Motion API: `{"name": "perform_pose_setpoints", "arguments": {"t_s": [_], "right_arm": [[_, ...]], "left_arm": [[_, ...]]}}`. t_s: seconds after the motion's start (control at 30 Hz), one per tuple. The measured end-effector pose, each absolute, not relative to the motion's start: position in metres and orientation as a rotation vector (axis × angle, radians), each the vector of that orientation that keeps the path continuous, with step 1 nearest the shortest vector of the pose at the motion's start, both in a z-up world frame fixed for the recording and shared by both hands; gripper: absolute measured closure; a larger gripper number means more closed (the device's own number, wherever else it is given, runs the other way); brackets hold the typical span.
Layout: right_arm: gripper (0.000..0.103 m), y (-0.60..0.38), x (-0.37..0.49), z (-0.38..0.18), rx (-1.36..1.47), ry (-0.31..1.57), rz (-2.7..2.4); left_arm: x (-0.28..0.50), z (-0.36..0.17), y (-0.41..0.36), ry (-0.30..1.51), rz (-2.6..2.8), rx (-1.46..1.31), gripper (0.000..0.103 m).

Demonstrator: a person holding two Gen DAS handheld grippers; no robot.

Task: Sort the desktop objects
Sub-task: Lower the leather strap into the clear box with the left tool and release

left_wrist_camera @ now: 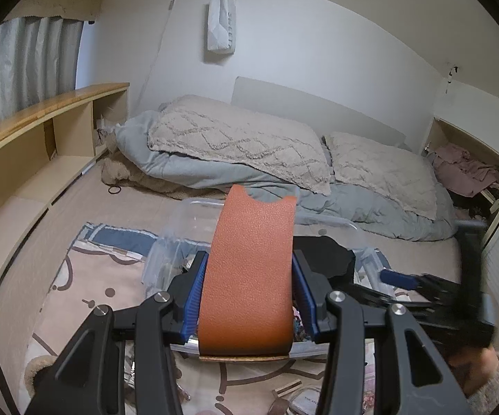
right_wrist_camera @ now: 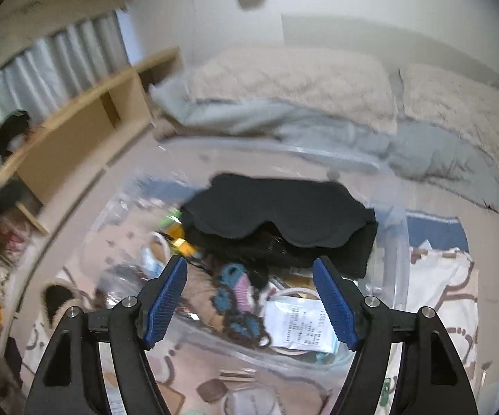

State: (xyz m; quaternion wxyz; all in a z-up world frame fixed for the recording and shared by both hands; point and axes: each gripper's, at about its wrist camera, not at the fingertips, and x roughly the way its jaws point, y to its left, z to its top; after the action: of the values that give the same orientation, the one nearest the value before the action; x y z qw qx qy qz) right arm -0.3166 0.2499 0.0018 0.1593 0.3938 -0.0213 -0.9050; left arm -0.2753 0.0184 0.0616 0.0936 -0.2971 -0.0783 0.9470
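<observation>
The left gripper (left_wrist_camera: 249,294) clamps an orange leather strip (left_wrist_camera: 249,269), its length pointing forward, notched end away; the right gripper (right_wrist_camera: 249,304) gapes wide, holding nothing.

Left gripper (left_wrist_camera: 247,297) clamps an orange, textured leather strip (left_wrist_camera: 249,276) that stands upright between its blue ribbed pads (left_wrist_camera: 194,297). Beyond lies a clear plastic storage bin (left_wrist_camera: 194,214); at right, blurred, the right gripper (left_wrist_camera: 422,287); far behind, beige quilted pillows (left_wrist_camera: 235,138).

Two tufted beige pillows (left_wrist_camera: 239,141) at the frame's centre, one orange leather strip (left_wrist_camera: 249,276) low centre, one black fabric eye mask (right_wrist_camera: 277,214) mid-frame, one clear plastic bin (right_wrist_camera: 393,242).
</observation>
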Motion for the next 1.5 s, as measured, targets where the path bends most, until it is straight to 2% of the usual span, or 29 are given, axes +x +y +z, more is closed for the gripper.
{"name": "perform_pose_setpoints", "arguments": {"t_s": [0.03, 0.07, 0.37, 0.63, 1.0, 1.27, 1.5], "right_arm": [[0.010, 0.249, -0.310, 0.006, 1.091, -0.071, -2.594], [0.006, 0.252, -0.302, 0.010, 1.054, -0.080, -2.600], [0.006, 0.277, -0.254, 0.021, 0.876, -0.174, -2.651], [0.006, 0.323, -0.241, 0.031, 0.824, -0.320, -2.709], [0.006, 0.355, -0.245, 0.027, 0.816, -0.469, -2.715], [0.006, 0.370, -0.243, 0.032, 0.786, -0.534, -2.737], [0.006, 0.374, -0.245, 0.034, 0.771, -0.551, -2.739]], "left_arm": [[-0.277, 0.059, 0.019, -0.236, 2.802, -0.888, 0.056], [-0.278, 0.057, 0.020, -0.241, 2.791, -0.892, 0.056], [-0.294, 0.024, 0.048, -0.277, 2.663, -1.021, 0.056], [-0.321, 0.004, 0.099, 0.016, 2.491, -1.056, 0.056], [-0.346, -0.018, 0.167, 0.281, 2.215, -1.134, 0.056], [-0.364, -0.029, 0.213, 0.321, 2.134, -1.179, 0.056], [-0.383, -0.063, 0.236, 0.321, 2.161, -1.288, 0.056]]}}
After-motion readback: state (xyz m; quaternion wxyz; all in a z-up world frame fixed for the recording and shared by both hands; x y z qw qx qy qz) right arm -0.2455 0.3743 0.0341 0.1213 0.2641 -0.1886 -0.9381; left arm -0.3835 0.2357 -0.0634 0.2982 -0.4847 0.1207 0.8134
